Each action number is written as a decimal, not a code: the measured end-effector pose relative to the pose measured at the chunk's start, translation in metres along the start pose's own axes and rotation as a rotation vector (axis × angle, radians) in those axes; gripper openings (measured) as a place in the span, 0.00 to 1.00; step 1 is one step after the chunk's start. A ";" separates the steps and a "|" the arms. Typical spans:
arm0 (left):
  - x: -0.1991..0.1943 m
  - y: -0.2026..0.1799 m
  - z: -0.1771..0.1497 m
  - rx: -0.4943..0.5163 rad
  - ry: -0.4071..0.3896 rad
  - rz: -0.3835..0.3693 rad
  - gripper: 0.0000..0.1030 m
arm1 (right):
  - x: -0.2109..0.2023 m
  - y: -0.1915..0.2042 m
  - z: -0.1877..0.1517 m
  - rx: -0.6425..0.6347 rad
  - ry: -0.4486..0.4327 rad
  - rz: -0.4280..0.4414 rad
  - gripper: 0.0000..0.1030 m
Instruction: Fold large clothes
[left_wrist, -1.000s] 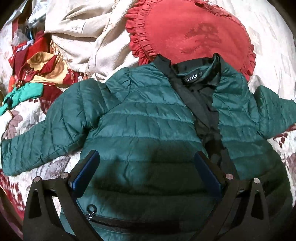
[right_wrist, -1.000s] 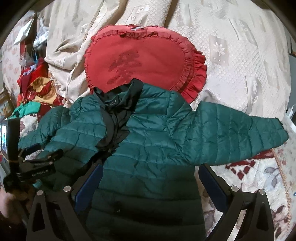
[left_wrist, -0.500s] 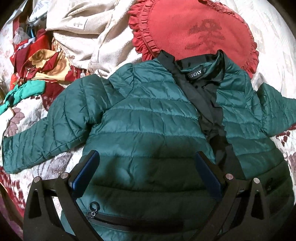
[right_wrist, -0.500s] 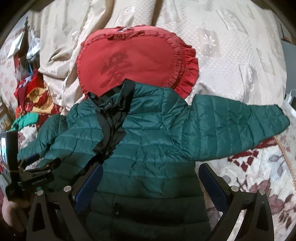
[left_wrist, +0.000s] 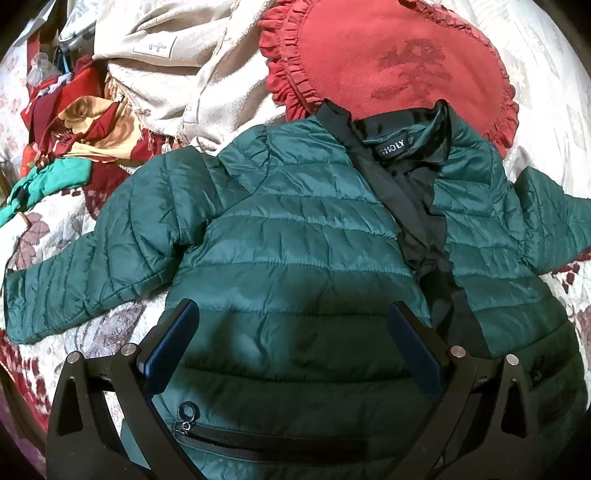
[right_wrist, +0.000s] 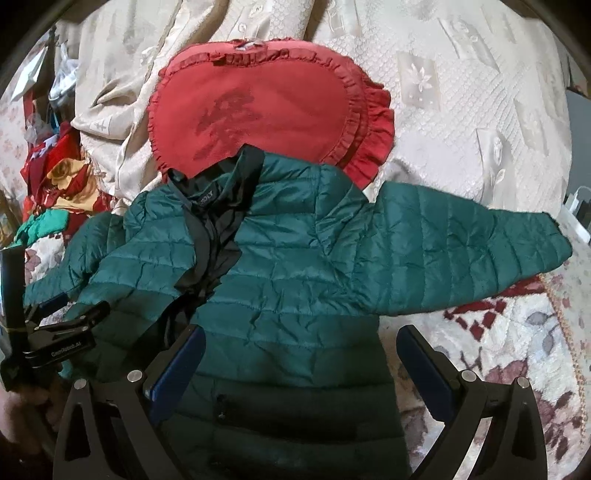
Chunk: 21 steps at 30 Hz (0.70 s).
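A green quilted jacket (left_wrist: 295, 236) lies front-up on the bed (right_wrist: 480, 110), both sleeves spread out to the sides and the front partly open, showing black lining. Its collar (left_wrist: 402, 136) rests on the lower edge of a red heart-shaped cushion (right_wrist: 266, 107) with a ruffled border. The left gripper (left_wrist: 295, 332) hangs over the jacket's lower left panel, jaws wide apart and holding nothing. The right gripper (right_wrist: 301, 354) hangs over the right hem, equally wide and empty. Beside the left sleeve lies a heap of cream, red and turquoise cloth (left_wrist: 74, 125).
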<state>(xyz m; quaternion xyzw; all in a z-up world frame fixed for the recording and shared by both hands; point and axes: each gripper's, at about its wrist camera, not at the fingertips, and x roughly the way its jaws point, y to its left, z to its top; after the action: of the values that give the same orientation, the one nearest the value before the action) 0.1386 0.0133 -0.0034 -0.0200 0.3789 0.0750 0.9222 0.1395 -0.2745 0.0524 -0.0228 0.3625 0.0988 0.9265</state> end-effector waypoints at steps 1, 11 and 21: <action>0.000 0.000 0.000 0.000 -0.001 -0.001 0.99 | -0.001 0.001 0.001 -0.005 -0.006 -0.007 1.00; 0.003 -0.002 -0.001 0.007 0.008 -0.002 0.99 | 0.003 0.003 0.001 -0.017 0.007 -0.009 1.00; 0.002 -0.003 -0.002 0.004 0.007 0.002 0.99 | 0.004 0.004 0.000 -0.021 0.012 -0.011 1.00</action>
<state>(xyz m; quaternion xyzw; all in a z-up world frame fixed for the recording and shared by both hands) 0.1393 0.0107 -0.0062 -0.0182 0.3823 0.0752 0.9208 0.1423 -0.2702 0.0498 -0.0352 0.3670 0.0971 0.9245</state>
